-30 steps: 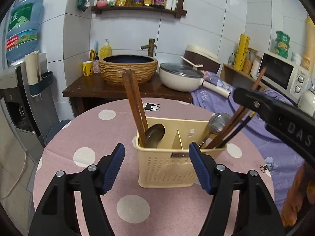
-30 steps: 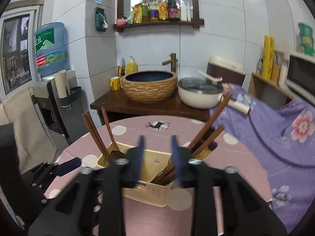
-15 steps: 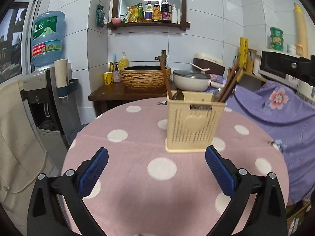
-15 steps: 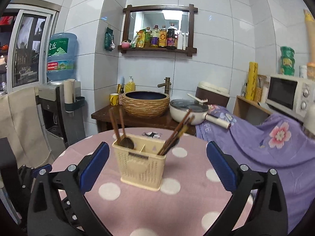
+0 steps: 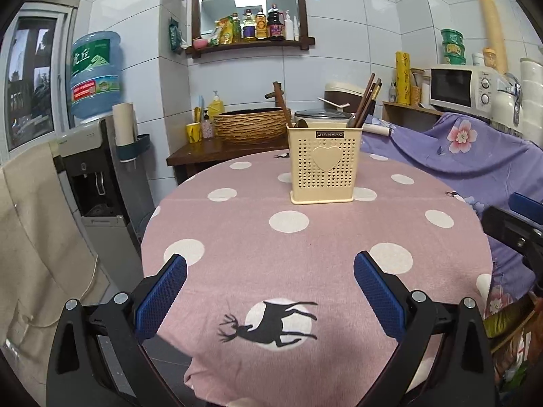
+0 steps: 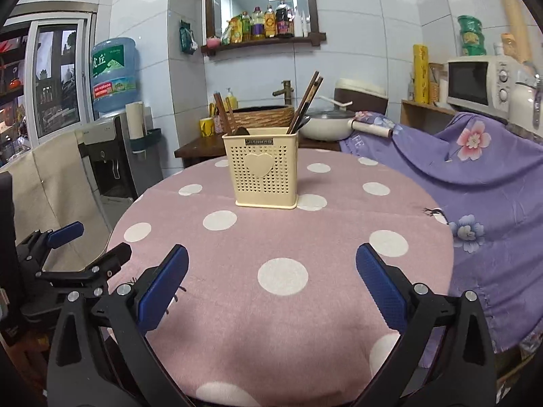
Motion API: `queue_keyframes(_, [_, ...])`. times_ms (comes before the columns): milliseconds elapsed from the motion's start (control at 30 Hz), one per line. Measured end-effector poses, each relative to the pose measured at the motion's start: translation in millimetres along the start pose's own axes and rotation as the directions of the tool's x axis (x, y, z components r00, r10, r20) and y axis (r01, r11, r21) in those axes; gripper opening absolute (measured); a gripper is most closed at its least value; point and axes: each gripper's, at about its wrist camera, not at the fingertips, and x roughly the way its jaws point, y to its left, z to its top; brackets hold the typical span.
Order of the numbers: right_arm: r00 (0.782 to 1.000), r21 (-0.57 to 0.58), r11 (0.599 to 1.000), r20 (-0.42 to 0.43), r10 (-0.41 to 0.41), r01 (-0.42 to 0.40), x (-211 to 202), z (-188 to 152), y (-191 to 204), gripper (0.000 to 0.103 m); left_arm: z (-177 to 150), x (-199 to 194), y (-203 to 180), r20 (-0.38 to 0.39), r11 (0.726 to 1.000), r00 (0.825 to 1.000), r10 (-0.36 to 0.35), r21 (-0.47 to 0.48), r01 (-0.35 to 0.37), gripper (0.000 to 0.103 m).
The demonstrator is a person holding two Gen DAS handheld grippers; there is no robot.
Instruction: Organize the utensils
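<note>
Utensil caddy (image 5: 324,164), cream plastic with a perforated front and a heart emblem, stands upright near the middle of the round table (image 5: 237,257), which is covered in a pink cloth with white dots. From its left compartment rise brown chopsticks (image 6: 224,113) and the dark bowl of a spoon (image 6: 241,131); from its right compartment a second bundle of chopsticks (image 6: 307,101) leans outward to the right. No loose utensil shows anywhere on the cloth in either wrist view.

Left gripper (image 5: 269,296) hangs over the near edge of the table, well apart from the caddy; its blue-padded jaws are spread to full width with nothing between them but the deer print on the cloth. Right gripper (image 6: 271,293) sits likewise at the near edge, jaws fully spread and empty. Both pairs of jaws have just been opening, and no utensil lies between either pair. Part of the left gripper also appears at the lower left of the right wrist view, beside the table rim.

Judged from this layout, sorting appears complete or nearly so: every visible utensil stands in a compartment, and both tools are clear of the work. Any next move would call only for a check that no piece remains off the table, hidden from these views; otherwise the grippers need merely rest clear of the caddy without knocking the leaning chopsticks.
</note>
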Motion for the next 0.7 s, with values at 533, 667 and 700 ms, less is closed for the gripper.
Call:
queue_keyframes(533, [0.995, -0.027, 1.0, 0.101, 0.001, 0.002, -44, -5, 4, 0.097, -3, -29, -6, 0.068, 1.0, 0.998, 0.014, 0.004, -0.014, 0.097])
queue_keyframes(667, [0.995, -0.021, 1.0, 0.099, 0.001, 0.001, -44, -7, 1, 0.097, -2, -29, -5, 0.065, 1.0, 0.998, 0.012, -0.009, -0.011, 0.097])
queue_keyframes(700, [0.995, -0.018, 1.0, 0.096, 0.001, 0.0, -43, -8, 1, 0.097, -2, -29, -6, 0.065, 1.0, 0.998, 0.012, -0.01, -0.011, 0.097])
